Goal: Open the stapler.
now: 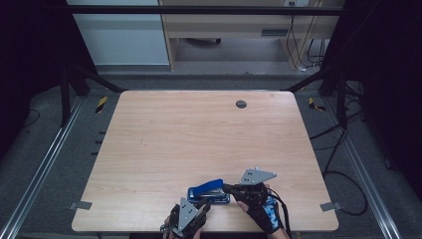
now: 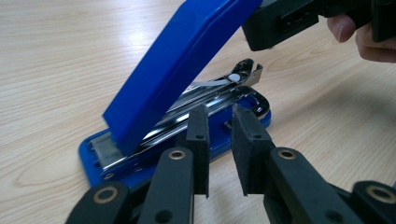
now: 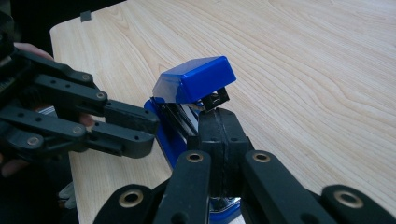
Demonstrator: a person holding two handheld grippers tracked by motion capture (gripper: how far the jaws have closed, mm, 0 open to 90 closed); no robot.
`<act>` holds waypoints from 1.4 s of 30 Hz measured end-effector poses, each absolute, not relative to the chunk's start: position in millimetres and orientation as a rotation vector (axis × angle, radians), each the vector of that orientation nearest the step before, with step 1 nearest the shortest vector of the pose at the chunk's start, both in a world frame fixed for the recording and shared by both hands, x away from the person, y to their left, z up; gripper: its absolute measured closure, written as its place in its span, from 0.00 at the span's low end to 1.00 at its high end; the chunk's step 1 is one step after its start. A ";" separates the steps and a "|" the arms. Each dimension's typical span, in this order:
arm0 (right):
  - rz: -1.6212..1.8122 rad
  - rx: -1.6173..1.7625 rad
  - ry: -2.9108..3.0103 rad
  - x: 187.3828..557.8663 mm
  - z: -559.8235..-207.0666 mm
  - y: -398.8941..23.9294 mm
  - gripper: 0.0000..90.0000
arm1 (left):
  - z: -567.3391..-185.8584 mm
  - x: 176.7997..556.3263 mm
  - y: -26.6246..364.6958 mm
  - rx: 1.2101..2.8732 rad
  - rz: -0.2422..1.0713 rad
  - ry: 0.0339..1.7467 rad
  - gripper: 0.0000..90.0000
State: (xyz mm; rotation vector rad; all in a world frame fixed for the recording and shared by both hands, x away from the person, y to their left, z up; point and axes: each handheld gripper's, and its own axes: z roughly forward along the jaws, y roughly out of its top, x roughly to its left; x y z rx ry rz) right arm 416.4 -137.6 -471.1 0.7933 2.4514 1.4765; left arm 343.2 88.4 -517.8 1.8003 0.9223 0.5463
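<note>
From the high view, a blue plastic stapler with a metal staple track [image 1: 209,191] sits near the front edge of the pale wooden table [image 1: 199,134], its lid tilted up. The left tool [image 1: 201,206] reaches in from below, the right tool [image 1: 230,188] from the right side.

In the left gripper view, the left tool [image 2: 218,135] has its jaws a little apart, just beside the stapler's [image 2: 177,93] base; I cannot tell whether they touch it. The right tool [image 2: 280,21] meets the raised lid's end.

In the right gripper view, the right tool [image 3: 219,128] has its jaws pressed together under the raised lid; what they grip is hidden. The left tool [image 3: 149,128] sits beside the stapler [image 3: 196,81].
</note>
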 end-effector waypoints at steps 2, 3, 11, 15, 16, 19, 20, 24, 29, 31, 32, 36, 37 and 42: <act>1.484 0.794 2.450 417.4 -470.8 -137.0 1.00 | -520.6 344.3 84.1 1.797 0.540 0.930 0.87; 1.480 0.791 2.450 417.7 -470.7 -136.1 1.00 | -521.9 344.4 82.4 1.797 0.541 0.932 0.87; 1.478 0.795 2.449 417.9 -470.9 -135.5 1.00 | -526.4 346.4 70.6 1.798 0.564 0.925 0.93; 1.479 0.795 2.451 418.2 -471.2 -135.5 1.00 | -525.4 349.0 67.7 1.793 0.570 0.922 0.97; 1.478 0.794 2.451 418.1 -471.2 -135.6 1.00 | -525.2 349.8 66.9 1.790 0.566 0.921 0.97; 1.479 0.795 2.451 418.2 -471.1 -135.5 1.00 | -525.3 351.1 62.8 1.797 0.571 0.910 0.99; 1.478 0.795 2.451 418.2 -471.1 -135.5 1.00 | -525.5 351.5 61.5 1.796 0.573 0.909 0.99; 1.480 0.796 2.451 418.2 -471.1 -135.5 1.00 | -525.9 353.9 57.3 1.798 0.583 0.905 1.00; 1.484 0.798 2.452 418.4 -471.1 -135.5 1.00 | -527.0 354.7 56.5 1.790 0.580 0.904 0.99; 1.487 0.795 2.452 418.3 -471.0 -135.6 1.00 | -527.7 354.2 56.5 1.786 0.587 0.901 1.00; 1.488 0.791 2.452 418.3 -470.9 -135.5 1.00 | -527.9 354.1 56.6 1.786 0.587 0.899 1.00; 1.495 0.781 2.457 418.5 -470.5 -135.6 1.00 | -528.2 353.9 56.9 1.783 0.583 0.898 1.00; 1.499 0.781 2.457 418.3 -470.3 -135.6 1.00 | -528.2 353.5 56.8 1.783 0.584 0.897 1.00; 1.535 0.773 2.441 419.9 -467.3 -132.0 1.00 | -528.3 352.6 56.6 1.786 0.585 0.892 1.00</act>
